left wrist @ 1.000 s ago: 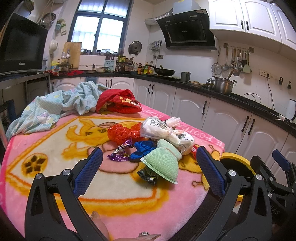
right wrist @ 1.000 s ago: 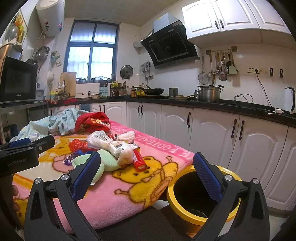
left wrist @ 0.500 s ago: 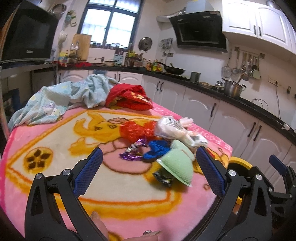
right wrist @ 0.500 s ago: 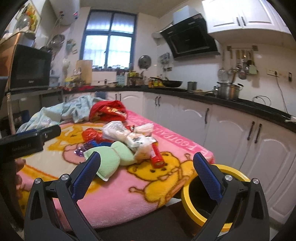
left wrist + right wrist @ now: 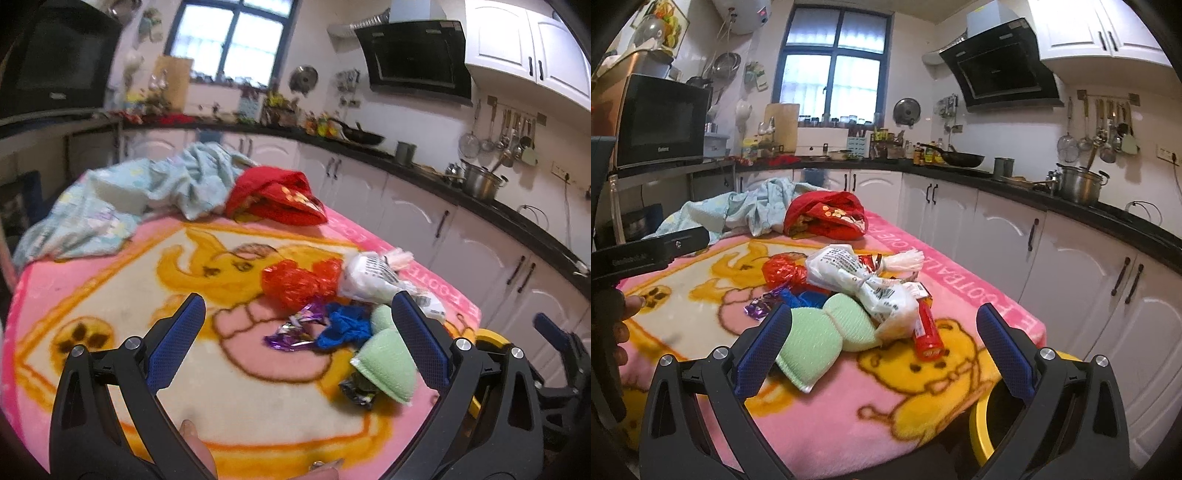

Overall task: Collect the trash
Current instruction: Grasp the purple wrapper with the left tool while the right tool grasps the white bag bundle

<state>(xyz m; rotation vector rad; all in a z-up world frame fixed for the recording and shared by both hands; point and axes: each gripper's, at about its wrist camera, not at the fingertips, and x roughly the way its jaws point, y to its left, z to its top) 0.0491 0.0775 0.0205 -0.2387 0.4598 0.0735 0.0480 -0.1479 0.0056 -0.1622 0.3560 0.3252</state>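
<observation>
Trash pile sits at the near-right part of the blanket-covered desk [image 5: 827,435], close to the edge above the yellow bin [image 5: 979,424]. Nearest piece: green mesh sponge [image 5: 820,336], soft, dome-shaped, lying against a second paler pad. Behind it a white printed plastic bag [image 5: 849,269], crumpled and knotted; a red tube-like wrapper [image 5: 925,332] at its right; crinkly red cellophane [image 5: 295,280]; blue crumpled scrap [image 5: 345,326]; shiny purple foil wrapper [image 5: 291,332]; a dark wrapper [image 5: 356,387] tucked under the sponge. Right tool [image 5: 882,354] spread wide, empty, aimed at the sponge and bag from the bin side. Left tool [image 5: 295,339] also spread, empty, hovering over the foil and blue scrap. Likely step: first pick. Advice: take the sponge at its rim, it compresses so close fully; foil and cellophane are thin and slippery, pinch a raised fold, not flat against the fuzzy blanket, which may snag. Farther back: red cloth bag [image 5: 827,218], light blue cloth [image 5: 122,206], probably not trash.
</observation>
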